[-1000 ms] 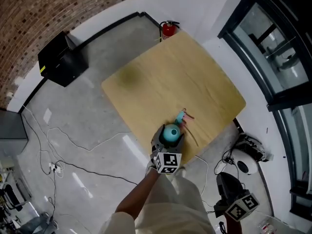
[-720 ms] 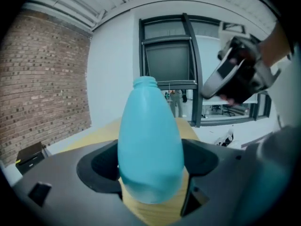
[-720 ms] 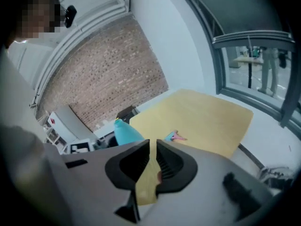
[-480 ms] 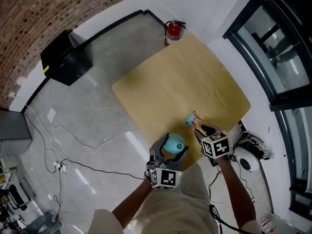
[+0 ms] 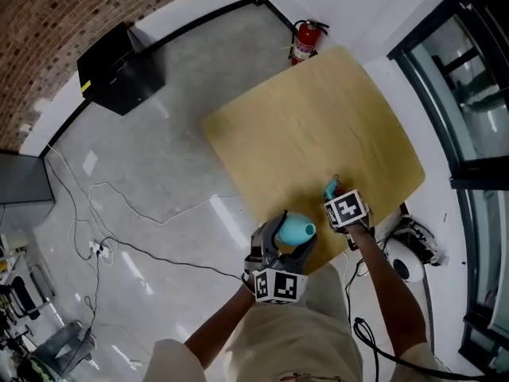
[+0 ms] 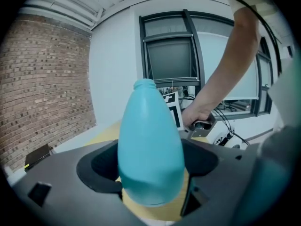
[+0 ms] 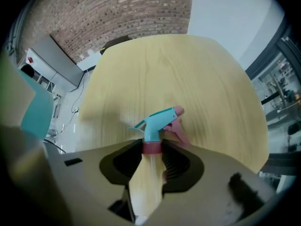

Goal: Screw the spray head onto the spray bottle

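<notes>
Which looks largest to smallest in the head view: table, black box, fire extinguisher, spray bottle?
1. table
2. black box
3. spray bottle and fire extinguisher: about alike; the bottle is nearer the camera, so no ranking.

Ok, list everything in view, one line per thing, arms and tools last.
table: one, light wood, centre of the room.
spray bottle: one, teal, no head on, held at the table's near edge.
spray head: one, teal with pink collar and trigger, lying on the table near its edge.
fire extinguisher: one, red, on the floor at the table's far corner.
box: one, black, by the brick wall.
cables: several, trailing over the floor.
windows: dark-framed, along the right.
arms: two, one behind each tool.
left tool: grey, shut on the spray bottle.
right tool: grey, pointing down; jaws just been opening, the spray head's collar between them.
</notes>
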A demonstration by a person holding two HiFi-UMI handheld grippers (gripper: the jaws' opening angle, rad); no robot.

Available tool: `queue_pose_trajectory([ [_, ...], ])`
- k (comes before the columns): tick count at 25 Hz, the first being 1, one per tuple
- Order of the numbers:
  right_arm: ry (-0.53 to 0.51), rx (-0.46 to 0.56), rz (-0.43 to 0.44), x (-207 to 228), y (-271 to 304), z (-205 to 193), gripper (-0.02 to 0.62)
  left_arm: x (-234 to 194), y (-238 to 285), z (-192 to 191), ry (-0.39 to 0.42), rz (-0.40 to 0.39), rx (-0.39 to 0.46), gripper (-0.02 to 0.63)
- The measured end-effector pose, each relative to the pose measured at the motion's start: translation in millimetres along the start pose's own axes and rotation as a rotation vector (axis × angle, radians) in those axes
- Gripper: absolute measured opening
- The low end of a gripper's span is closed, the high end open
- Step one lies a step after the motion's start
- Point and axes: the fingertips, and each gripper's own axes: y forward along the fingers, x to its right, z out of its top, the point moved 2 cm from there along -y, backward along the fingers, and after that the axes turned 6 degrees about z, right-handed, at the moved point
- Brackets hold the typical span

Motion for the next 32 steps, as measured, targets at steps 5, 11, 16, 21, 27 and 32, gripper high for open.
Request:
queue_pose_trajectory([
  [5,0.06,0.203,0.111,-14,-34,24,0.132,-14,-2,14,-0.02,0.019,0.01,0.405],
  [11,0.163,0.879,0.532,-67,-228,73,0.132,-35,-22,73,-0.033,-0.007,-0.015,0.405],
  [16,0.033,1.313,0.633,-76,-415,84,0.132,-30,-46,151,0.027,-0.033,0.003,0.405],
  [21,-0.151,1.529,0.637,-83,-546,67,0.132,-10,-53,206,0.108,-0.029,0.052,0.405],
  [27,-0.241,1.61,0.666,-90,-592,36,0.132,20,-64,259,0.146,-0.036,0.159,0.405],
  [32,-0.301,1.568,0.764,-99,-580,10,0.132,41,-76,306,0.117,-0.109,0.238,0.405],
])
